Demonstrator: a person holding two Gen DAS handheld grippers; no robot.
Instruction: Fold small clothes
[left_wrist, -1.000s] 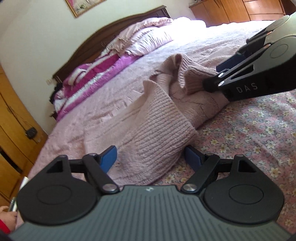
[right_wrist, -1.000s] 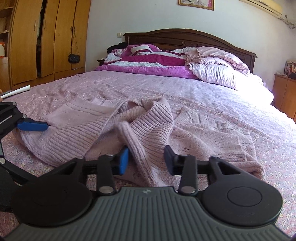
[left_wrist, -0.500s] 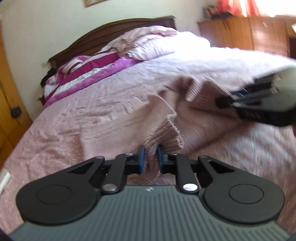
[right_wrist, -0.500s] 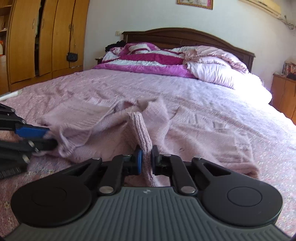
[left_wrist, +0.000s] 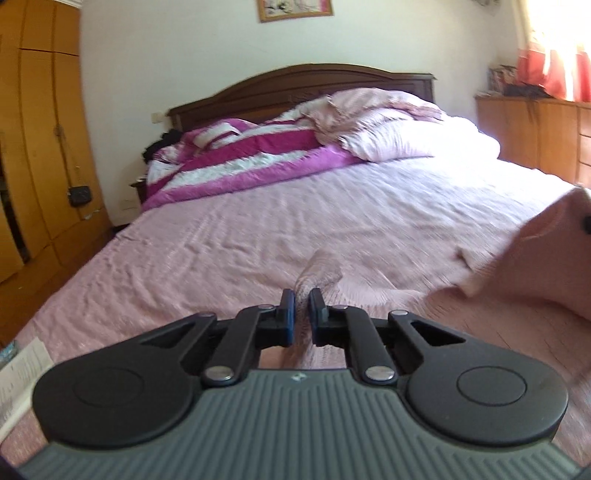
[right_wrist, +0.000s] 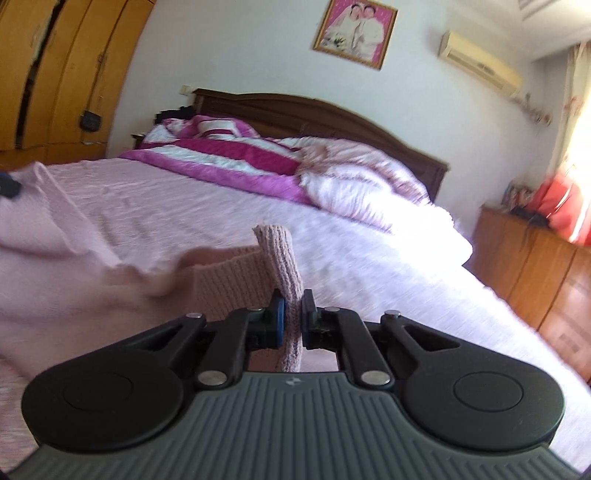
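Left gripper (left_wrist: 301, 310) clenched on a fold of the pink knit sweater (left_wrist: 517, 280), lifted off the bed (left_wrist: 295, 221), well short of the headboard (left_wrist: 295, 85). Right gripper (right_wrist: 291, 314) clamped on the sweater's ribbed edge (right_wrist: 280, 258), knit draped between the two, above the bedspread.

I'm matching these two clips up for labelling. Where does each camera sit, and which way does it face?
Left wrist view: on the left gripper, facing the headboard along the bed; its fingers clamp the pink sweater.
Right wrist view: on the right gripper, tilted, facing the headboard from further right; its fingers clamp a ribbed sweater edge.
Shared: sweater, bed, magenta quilt, wardrobe, framed picture.
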